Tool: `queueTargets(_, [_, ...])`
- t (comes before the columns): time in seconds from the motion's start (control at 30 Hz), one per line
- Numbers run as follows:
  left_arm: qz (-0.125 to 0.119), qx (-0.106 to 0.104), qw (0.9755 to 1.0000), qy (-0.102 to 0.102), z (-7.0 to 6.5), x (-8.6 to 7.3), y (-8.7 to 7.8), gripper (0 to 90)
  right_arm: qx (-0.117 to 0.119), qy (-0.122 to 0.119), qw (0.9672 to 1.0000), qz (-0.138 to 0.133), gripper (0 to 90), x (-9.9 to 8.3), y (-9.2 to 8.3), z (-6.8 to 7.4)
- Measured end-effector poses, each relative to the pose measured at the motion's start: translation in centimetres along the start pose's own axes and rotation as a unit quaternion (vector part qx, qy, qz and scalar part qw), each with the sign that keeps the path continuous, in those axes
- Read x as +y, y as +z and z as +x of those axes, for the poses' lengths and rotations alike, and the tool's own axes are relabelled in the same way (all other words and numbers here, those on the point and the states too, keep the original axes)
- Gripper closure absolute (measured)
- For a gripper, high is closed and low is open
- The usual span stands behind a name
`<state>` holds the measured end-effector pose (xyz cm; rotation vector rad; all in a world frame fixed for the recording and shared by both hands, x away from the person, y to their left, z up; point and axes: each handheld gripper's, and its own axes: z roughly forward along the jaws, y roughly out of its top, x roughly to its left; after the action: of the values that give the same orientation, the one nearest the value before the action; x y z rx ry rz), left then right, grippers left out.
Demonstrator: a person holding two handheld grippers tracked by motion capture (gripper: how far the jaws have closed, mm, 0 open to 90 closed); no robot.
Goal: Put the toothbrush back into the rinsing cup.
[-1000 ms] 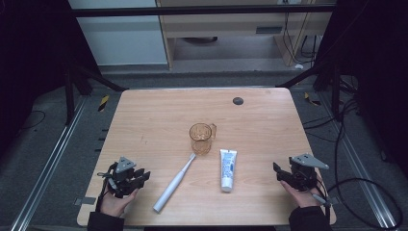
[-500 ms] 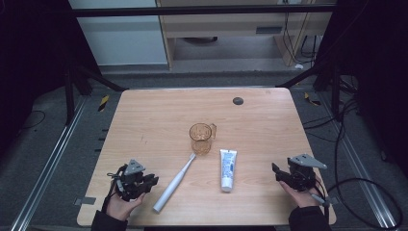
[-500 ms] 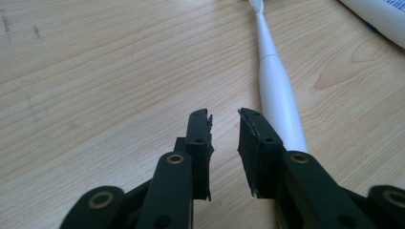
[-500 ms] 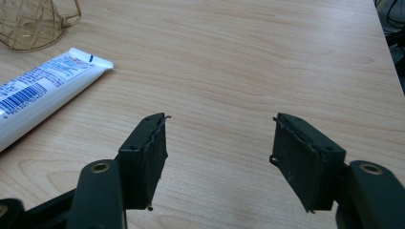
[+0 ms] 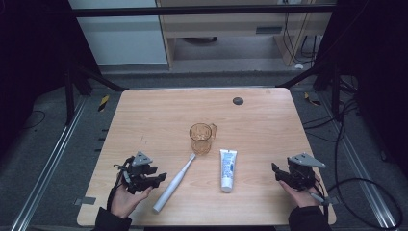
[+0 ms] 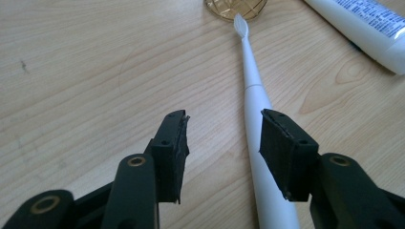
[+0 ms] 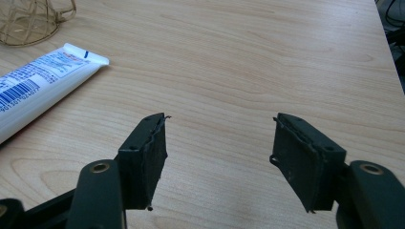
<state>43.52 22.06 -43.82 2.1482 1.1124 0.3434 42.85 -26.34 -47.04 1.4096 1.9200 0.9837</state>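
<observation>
Left gripper (image 6: 223, 138) just opened, jaws apart, nothing clamped, aimed at the white toothbrush (image 6: 255, 114) lying just beside one pad. Right gripper (image 7: 219, 143) open too, empty, near the toothpaste tube (image 5: 228, 168). Nothing lifted yet; grasping remains. Amber cup (image 5: 200, 138) behind, on wooden table (image 5: 144, 115); dark room, cables around.

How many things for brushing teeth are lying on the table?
2. The white toothbrush lies near the left gripper, its head by the amber cup. The toothpaste tube lies right of it, below the cup.
</observation>
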Motion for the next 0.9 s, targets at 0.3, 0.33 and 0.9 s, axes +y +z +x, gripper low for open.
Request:
queueTargets(0.3, [0.008, 0.002, 0.9998, 0.018, -0.6, 1.7, 0.5, 46.5, 0.002, -0.003, 1.0000, -0.003, 36.0, 0.1, 0.1, 0.1])
queueTargets(0.33, [0.010, 0.002, 0.9997, 0.021, -0.7, 1.9, 0.7, 46.4, 0.002, -0.003, 1.0000, -0.002, 36.0, 0.1, 0.1, 0.1])
queueTargets(0.9, [0.043, -0.011, 0.9979, 0.047, -1.7, 3.9, 2.6, 49.3, 0.001, -0.010, 0.9999, 0.006, 36.0, 0.1, 0.3, 0.2])
